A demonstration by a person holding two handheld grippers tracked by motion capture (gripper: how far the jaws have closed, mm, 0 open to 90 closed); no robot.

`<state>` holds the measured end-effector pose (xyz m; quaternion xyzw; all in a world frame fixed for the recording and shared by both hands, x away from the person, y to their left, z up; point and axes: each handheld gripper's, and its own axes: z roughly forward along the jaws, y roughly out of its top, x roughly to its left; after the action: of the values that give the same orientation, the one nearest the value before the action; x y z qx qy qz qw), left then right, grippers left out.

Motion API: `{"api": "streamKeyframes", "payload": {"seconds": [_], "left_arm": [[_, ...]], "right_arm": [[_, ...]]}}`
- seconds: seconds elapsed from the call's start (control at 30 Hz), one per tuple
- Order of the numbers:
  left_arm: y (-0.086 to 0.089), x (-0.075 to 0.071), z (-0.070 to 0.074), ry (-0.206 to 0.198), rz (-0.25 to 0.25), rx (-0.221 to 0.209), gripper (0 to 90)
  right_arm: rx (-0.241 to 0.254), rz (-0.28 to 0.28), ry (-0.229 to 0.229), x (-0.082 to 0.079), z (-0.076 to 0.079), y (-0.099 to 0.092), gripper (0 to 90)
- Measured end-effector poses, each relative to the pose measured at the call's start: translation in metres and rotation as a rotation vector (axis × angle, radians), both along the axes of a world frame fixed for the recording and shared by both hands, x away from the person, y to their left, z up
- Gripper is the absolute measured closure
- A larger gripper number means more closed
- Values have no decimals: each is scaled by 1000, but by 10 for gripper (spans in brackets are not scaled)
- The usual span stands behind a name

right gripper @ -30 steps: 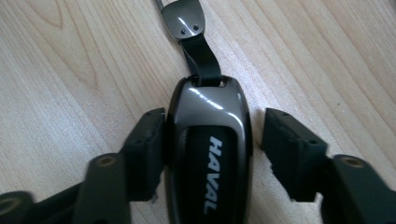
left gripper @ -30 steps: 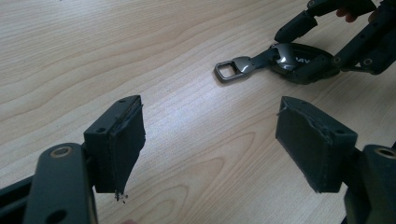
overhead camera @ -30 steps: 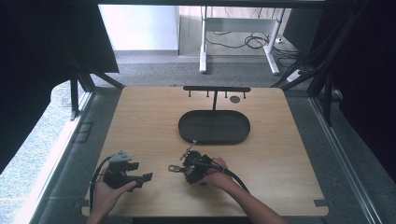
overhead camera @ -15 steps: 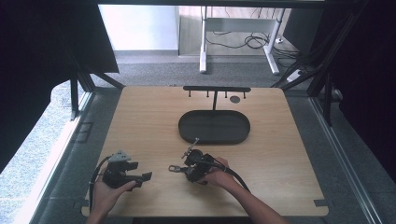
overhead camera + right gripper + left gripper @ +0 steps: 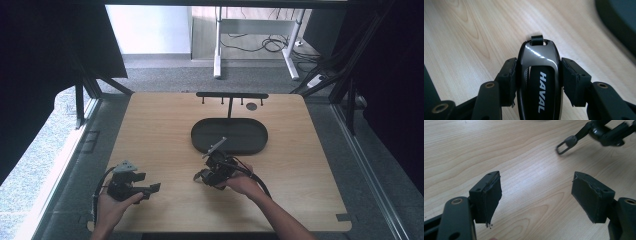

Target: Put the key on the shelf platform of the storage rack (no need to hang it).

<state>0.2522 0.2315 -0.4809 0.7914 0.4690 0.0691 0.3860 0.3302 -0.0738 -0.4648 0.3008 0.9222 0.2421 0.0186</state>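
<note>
Your right claw [image 5: 538,80] grips a HAVAL key fob [image 5: 539,75] near the dark tray [image 5: 230,136]; your left claw [image 5: 536,197] gapes empty above the worktop [image 5: 160,130].

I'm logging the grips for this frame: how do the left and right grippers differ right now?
The left gripper is open, with bare wooden table between its fingers; the right gripper is shut on a glossy black Haval car key fob. In the high view the left sits near the table's front edge, the right closer to the dark oval tray. Both have black padded fingers.
</note>
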Motion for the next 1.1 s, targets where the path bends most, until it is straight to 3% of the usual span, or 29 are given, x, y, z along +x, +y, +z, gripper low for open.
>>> {"api": "streamKeyframes", "payload": {"seconds": [0.37,1.1], "left_arm": [[-2,1,-2,4,-3,4,244],[-2,1,-3,4,-4,10,244]], "right_arm": [[42,-35,-75,6,28,-14,494],[46,-79,-114,30,48,-15,494]]}}
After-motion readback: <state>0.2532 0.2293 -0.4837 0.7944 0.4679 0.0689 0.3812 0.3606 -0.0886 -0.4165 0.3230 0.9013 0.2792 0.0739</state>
